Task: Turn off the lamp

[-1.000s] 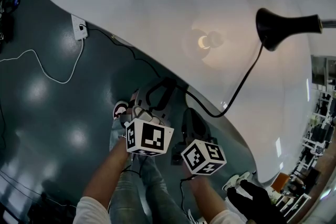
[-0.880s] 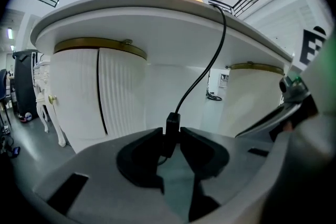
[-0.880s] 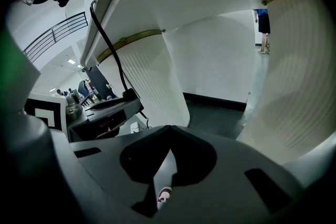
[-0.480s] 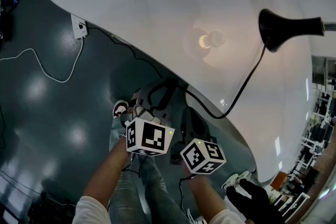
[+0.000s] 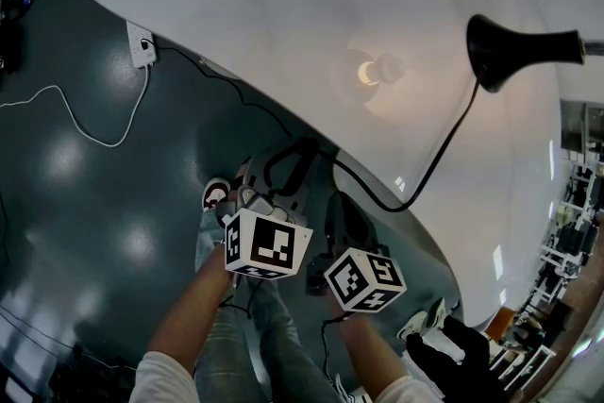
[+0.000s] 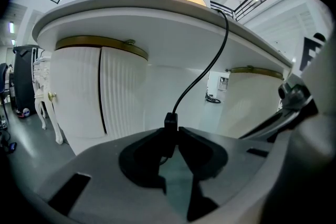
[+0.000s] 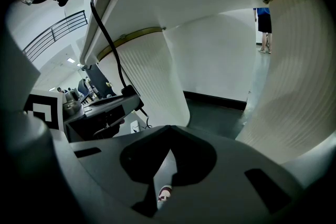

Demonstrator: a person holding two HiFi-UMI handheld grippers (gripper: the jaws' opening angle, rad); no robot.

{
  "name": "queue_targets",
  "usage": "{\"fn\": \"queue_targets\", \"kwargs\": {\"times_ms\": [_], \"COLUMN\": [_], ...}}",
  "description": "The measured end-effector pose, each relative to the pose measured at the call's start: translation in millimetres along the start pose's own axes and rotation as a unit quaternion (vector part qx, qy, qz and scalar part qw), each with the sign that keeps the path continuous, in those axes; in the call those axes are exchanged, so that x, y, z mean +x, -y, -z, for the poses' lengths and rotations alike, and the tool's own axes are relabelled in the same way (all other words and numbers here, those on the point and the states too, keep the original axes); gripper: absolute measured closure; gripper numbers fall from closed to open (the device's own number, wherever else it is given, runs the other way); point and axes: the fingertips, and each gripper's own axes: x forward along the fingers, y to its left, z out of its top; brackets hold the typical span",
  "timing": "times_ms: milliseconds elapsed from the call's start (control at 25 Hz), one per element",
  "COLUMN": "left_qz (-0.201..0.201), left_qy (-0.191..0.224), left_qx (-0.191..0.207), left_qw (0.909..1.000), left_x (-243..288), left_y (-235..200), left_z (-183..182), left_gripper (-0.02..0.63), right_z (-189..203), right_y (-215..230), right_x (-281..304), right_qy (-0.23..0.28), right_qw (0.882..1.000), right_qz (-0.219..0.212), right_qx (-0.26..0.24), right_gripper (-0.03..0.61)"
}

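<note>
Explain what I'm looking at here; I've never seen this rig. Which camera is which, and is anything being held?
No robot arm: a person holds a claw in each hand. The head view looks down from their head onto a white table with a lit black lamp, whose cord hangs off the edge. The other two cameras ride on the claws. The left claw has just been closing and now pinches the cord's switch. The right claw is shut on nothing.

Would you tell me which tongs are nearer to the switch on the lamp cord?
Left. The left tongs have just been closing on the cord switch; the right tongs sit shut and empty, off to its right.
</note>
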Motion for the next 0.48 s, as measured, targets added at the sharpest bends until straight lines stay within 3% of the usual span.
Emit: {"fn": "queue_targets", "kwargs": {"times_ms": [480], "left_qz": [0.009], "left_qy": [0.006], "left_qx": [-0.002], "left_qw": [0.9999], "left_x": [-0.3], "left_y": [1.2], "left_z": [-2.4], "left_gripper": [0.534], "right_z": [0.7], "right_y": [-0.9], "right_x": [2.6], "right_qy": [-0.002], "right_qw": [1.0], "right_qz": [0.0], "right_qx": [0.001], "right_gripper": [0.58]}}
